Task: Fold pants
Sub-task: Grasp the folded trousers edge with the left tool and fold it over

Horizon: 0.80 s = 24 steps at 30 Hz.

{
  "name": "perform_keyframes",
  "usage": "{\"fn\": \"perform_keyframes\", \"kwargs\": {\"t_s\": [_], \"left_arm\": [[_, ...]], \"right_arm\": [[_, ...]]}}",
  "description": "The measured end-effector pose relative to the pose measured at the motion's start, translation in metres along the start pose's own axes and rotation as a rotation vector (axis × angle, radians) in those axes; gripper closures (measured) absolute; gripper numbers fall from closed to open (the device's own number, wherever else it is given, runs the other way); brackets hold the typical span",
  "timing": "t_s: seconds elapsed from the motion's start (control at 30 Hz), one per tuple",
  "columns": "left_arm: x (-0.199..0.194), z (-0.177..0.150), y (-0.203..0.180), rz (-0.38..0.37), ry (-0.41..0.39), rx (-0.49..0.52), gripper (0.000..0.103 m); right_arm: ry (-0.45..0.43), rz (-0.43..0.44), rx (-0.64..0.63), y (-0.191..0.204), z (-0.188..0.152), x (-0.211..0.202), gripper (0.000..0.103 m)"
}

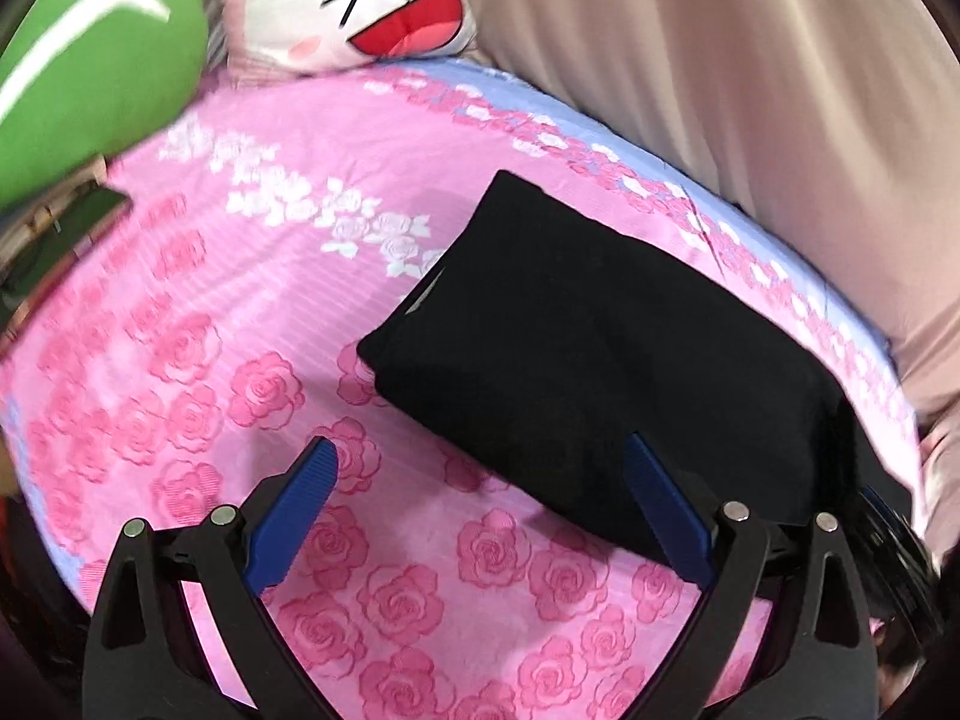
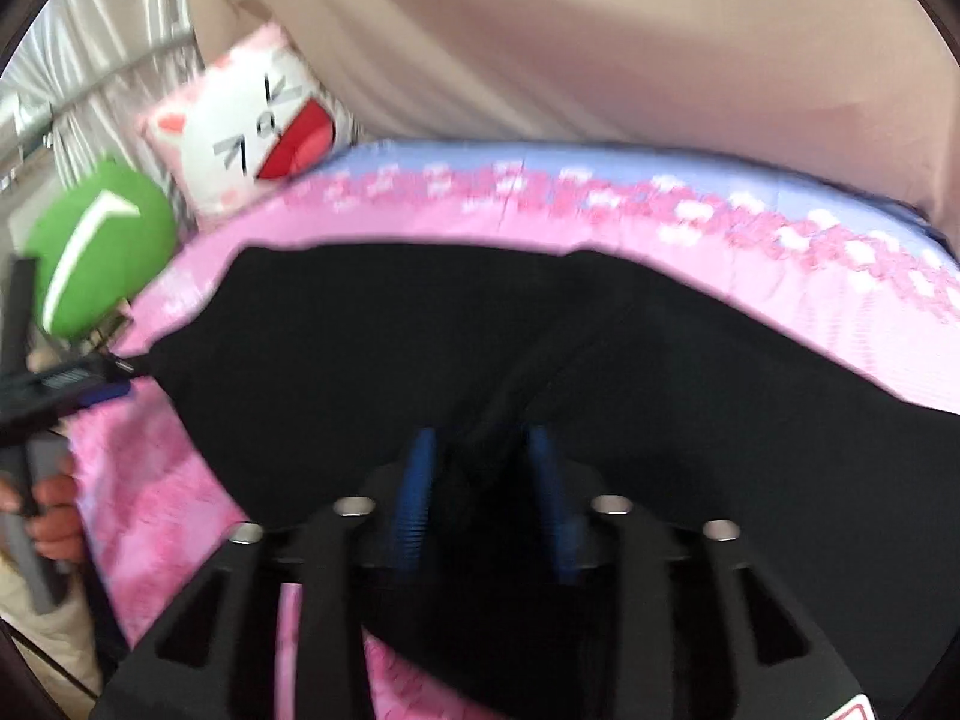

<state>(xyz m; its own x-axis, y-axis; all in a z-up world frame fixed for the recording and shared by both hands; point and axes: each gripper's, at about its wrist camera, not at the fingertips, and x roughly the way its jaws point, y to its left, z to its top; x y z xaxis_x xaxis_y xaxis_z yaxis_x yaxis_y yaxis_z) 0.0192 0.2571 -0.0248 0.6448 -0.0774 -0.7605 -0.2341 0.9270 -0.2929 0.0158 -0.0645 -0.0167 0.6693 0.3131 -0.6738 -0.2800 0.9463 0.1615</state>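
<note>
left wrist | left gripper (image 1: 480,468) spread, empty above sheet (image 1: 180,300), clear of folded pants (image 1: 600,348) | right gripper (image 2: 483,450) part-closed astride a pants ridge; grasp unclear

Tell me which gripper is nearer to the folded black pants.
Right. The right gripper is over the black pants, with a ridge of the cloth between its blue fingers. The left gripper stands open at the near edge, one finger over the fabric, the other over the pink rose bedsheet.

Cat pillow (image 1: 360,0), green cushion (image 1: 90,60), rose bedsheet (image 1: 180,360)
</note>
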Motion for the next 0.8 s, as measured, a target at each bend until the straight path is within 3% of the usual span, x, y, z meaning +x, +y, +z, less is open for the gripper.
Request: {"fn": "perform_keyframes", "kwargs": {"t_s": [0.13,0.23,0.27,0.3,0.33,0.4,0.47,0.63,0.8], "left_arm": [[0.023,0.009,-0.001,-0.089,0.045,-0.084,0.009],[0.033,0.018,-0.010,-0.098,0.027,-0.083,0.015],[0.034,0.020,-0.013,-0.083,0.017,-0.084,0.025],[0.036,0.022,-0.019,-0.062,0.010,-0.063,0.061],[0.037,0.024,-0.024,-0.038,0.011,-0.053,0.086],[0.032,0.027,-0.030,-0.046,0.003,-0.058,0.088],[0.006,0.030,-0.049,-0.057,-0.059,-0.007,0.088],[-0.061,0.028,-0.127,-0.196,-0.179,0.169,0.088],[-0.077,-0.014,-0.227,-0.324,-0.138,0.384,0.088]], "right_arm": [[-0.048,-0.043,-0.001,-0.007,-0.007,-0.042,0.052],[-0.050,-0.094,-0.010,-0.012,-0.021,-0.061,0.041],[-0.047,-0.109,-0.009,-0.015,-0.027,-0.066,0.041],[-0.046,-0.121,-0.010,-0.016,-0.033,-0.069,0.041],[-0.045,-0.129,-0.004,-0.020,-0.040,-0.074,0.041],[-0.024,-0.138,0.021,-0.030,-0.051,-0.079,0.041],[-0.023,-0.131,0.056,-0.040,-0.059,-0.084,0.041],[-0.046,-0.125,0.096,-0.058,-0.067,-0.095,0.041],[-0.067,-0.126,0.143,-0.076,-0.075,-0.101,0.041]]}}
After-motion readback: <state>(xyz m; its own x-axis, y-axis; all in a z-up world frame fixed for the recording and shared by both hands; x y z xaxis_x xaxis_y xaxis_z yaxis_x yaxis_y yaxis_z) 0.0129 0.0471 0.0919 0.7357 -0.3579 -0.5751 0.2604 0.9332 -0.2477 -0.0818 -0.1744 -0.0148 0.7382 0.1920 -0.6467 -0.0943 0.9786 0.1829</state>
